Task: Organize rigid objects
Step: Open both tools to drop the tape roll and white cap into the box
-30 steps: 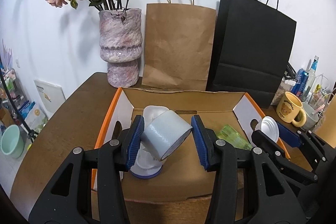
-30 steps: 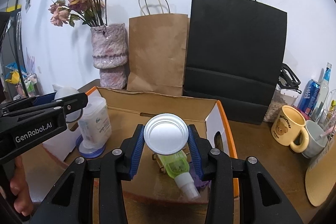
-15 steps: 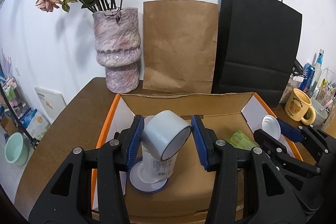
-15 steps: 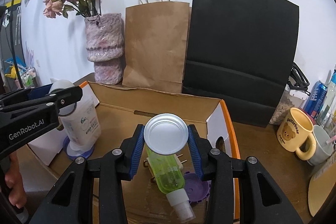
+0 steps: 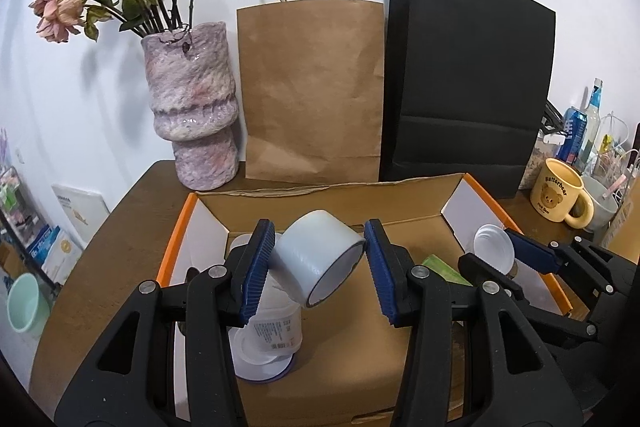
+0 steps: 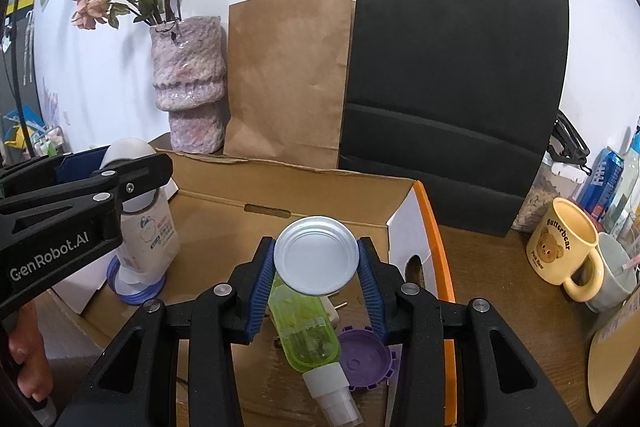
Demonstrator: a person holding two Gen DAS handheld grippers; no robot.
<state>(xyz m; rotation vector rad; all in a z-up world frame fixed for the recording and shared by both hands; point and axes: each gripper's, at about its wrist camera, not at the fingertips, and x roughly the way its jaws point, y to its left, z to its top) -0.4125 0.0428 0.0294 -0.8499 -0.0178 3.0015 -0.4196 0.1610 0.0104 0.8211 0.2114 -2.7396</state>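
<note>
My left gripper (image 5: pixel 320 267) is shut on a pale blue tape roll (image 5: pixel 320 259) and holds it tilted above the open cardboard box (image 5: pixel 320 189). Under it a white labelled bottle (image 5: pixel 272 331) stands upside down on its blue-rimmed cap; it also shows in the right wrist view (image 6: pixel 150 239). My right gripper (image 6: pixel 316 267) is shut on a round silver tin (image 6: pixel 316 255) above the box's right part. Below it lie a green spray bottle (image 6: pixel 308 327) and a purple lid (image 6: pixel 366 357). The right gripper also shows in the left wrist view (image 5: pixel 500 251).
A pink vase with dried roses (image 5: pixel 192 107), a brown paper bag (image 5: pixel 312 87) and a black paper bag (image 5: pixel 464 87) stand behind the box. A yellow bear mug (image 6: pixel 564 243), a grey cup and cans stand at the right. A wooden table (image 5: pixel 132 219) carries everything.
Both grippers have risen and drawn back a little with their loads, so more of the box floor and the upside-down bottle shows beneath.
</note>
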